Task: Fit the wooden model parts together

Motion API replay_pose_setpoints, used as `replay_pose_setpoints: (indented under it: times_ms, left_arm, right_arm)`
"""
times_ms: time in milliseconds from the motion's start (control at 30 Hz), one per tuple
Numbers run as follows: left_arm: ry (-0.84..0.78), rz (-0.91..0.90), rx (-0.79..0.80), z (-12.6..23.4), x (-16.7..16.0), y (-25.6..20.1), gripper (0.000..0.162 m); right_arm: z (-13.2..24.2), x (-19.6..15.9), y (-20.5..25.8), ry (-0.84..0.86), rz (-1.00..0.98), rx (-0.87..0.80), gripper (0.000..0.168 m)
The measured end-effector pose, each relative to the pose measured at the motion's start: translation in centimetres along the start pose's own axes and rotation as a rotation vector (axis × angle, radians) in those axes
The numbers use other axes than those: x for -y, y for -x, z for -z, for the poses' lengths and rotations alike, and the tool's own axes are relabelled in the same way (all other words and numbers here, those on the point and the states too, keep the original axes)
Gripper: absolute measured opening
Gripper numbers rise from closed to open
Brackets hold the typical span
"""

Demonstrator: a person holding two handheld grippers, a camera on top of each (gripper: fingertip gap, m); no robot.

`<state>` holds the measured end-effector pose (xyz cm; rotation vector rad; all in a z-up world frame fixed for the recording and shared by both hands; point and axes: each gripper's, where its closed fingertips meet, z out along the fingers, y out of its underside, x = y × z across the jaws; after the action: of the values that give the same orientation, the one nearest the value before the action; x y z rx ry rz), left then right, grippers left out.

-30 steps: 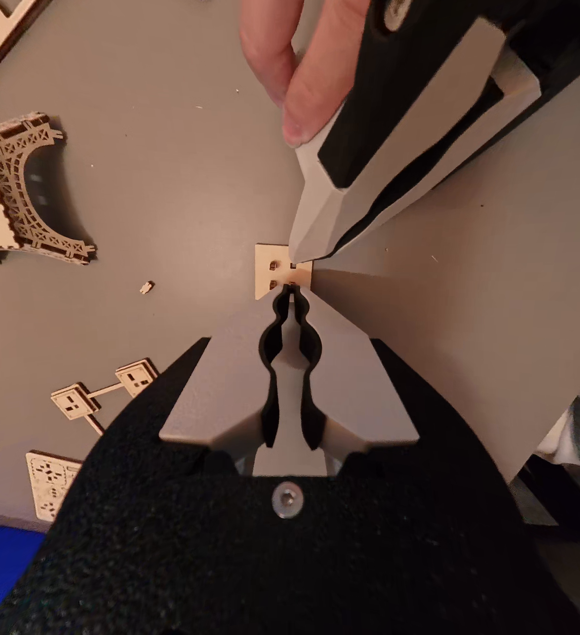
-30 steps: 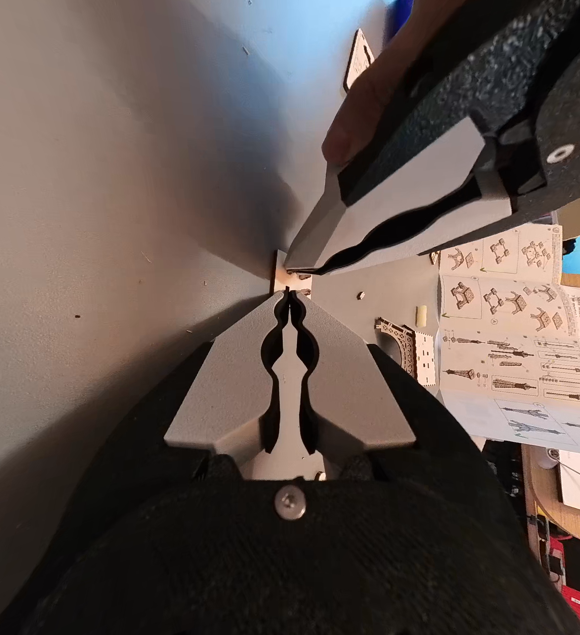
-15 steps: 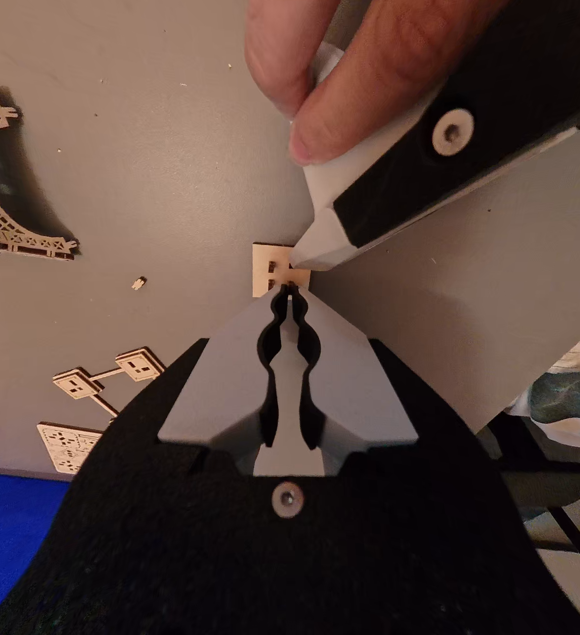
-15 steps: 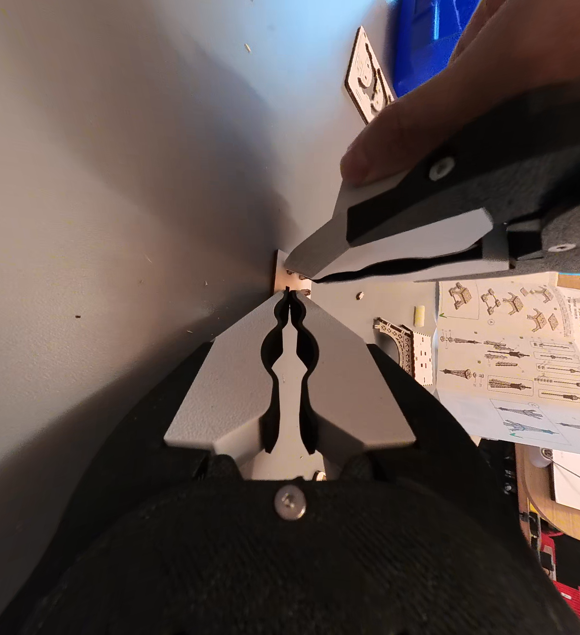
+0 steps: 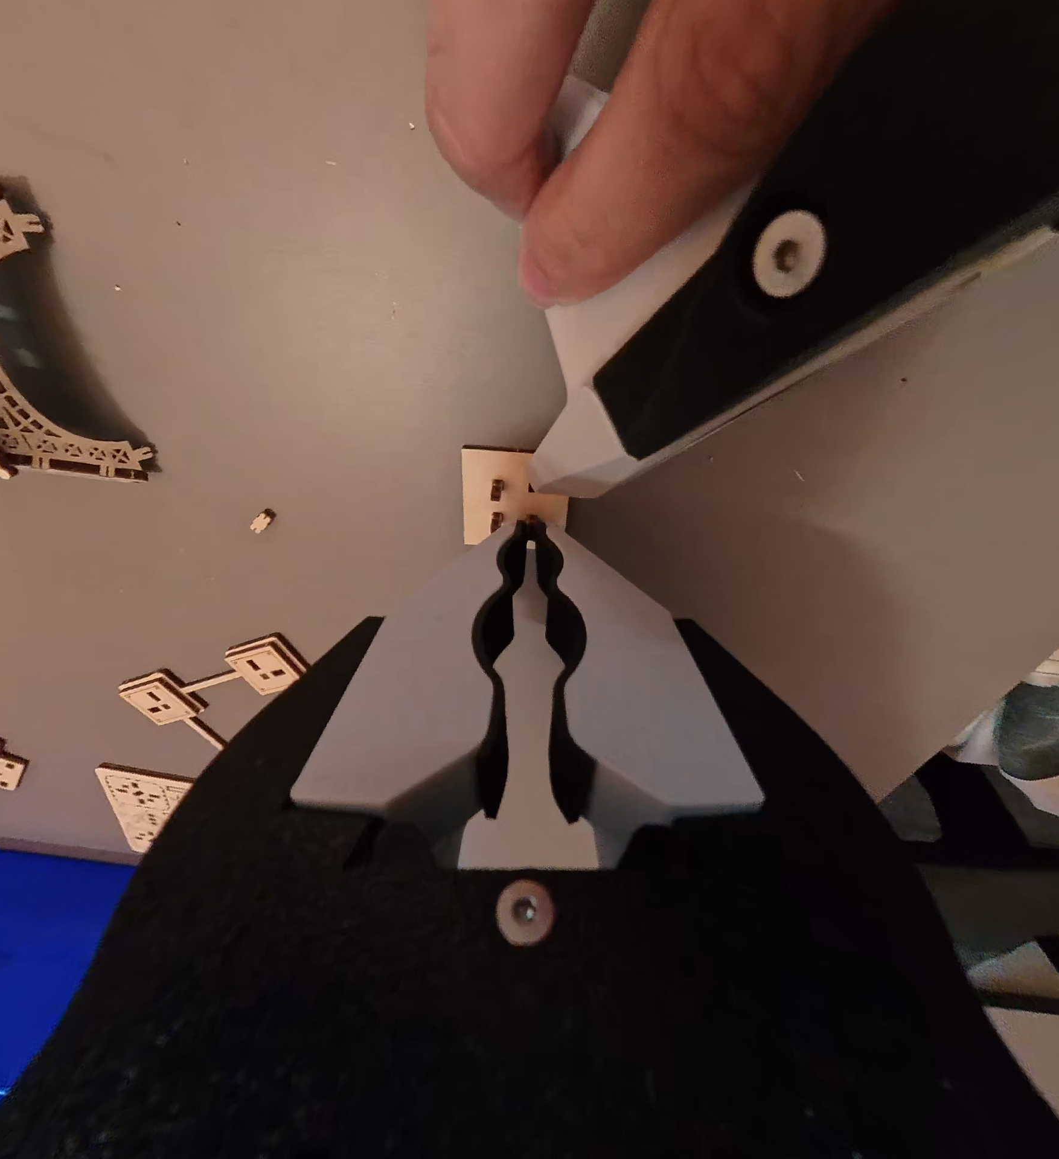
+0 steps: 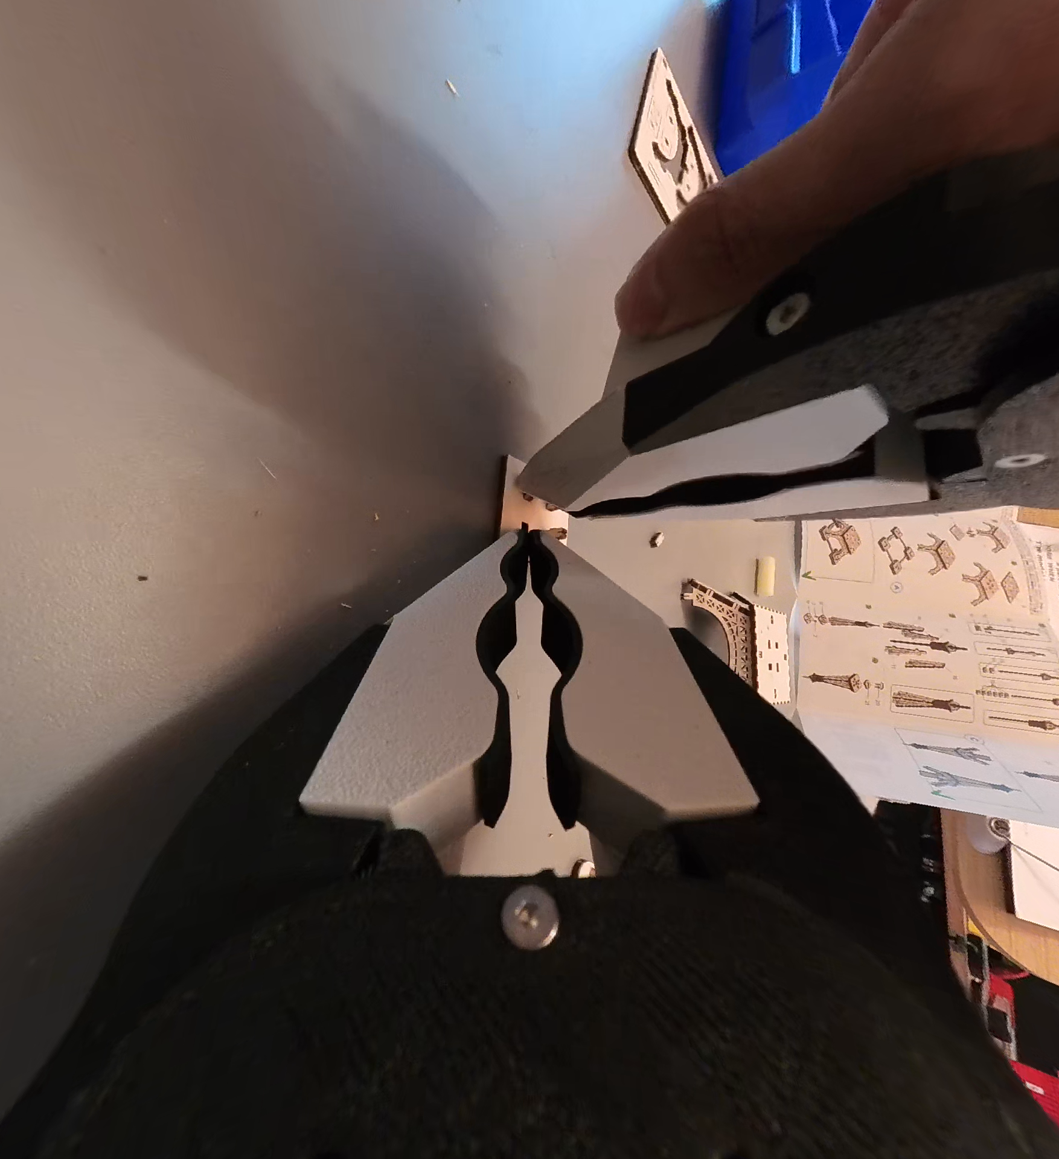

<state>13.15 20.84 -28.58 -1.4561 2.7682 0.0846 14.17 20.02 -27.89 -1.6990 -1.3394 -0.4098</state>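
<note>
A small square wooden plate (image 5: 489, 476) with slots is held just above the grey table (image 5: 301, 313). My left gripper (image 5: 530, 527) is shut on the plate's near edge. My right gripper (image 5: 546, 481) comes in from the upper right with a hand on it, its tip on the plate's right edge. In the right wrist view, my right gripper (image 6: 527, 533) is shut on the plate (image 6: 511, 502), and the left gripper (image 6: 539, 489) meets it from the upper right. Most of the plate is hidden behind the fingertips.
On the table lie a wooden tower arch base (image 5: 12, 389), two linked square pieces (image 5: 207, 683), a perforated plate (image 5: 138, 796) and a tiny chip (image 5: 261, 520). The right wrist view shows an instruction sheet (image 6: 928, 658), a cut-out wooden sheet (image 6: 671, 138) and a blue bin (image 6: 778, 75).
Both grippers have rolled relative to each other while staying shut on the plate. The hand on the right gripper shows more. The table parts have shifted left in the left wrist view.
</note>
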Motion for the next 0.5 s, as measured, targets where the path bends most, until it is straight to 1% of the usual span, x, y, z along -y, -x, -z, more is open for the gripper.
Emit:
replay_pose_setpoints:
  times_ms: [200,500]
  left_arm:
    - [-0.105,-0.055,0.054,0.05,0.17,0.01,0.002]
    - [-0.284,-0.058,0.121,0.16,0.32,0.1,0.003]
  right_arm:
    - [-0.01,-0.03,-0.04,0.005,0.013,-0.004,0.0]
    - [-0.02,-0.05,-0.08,0.001,0.005,-0.003,0.0]
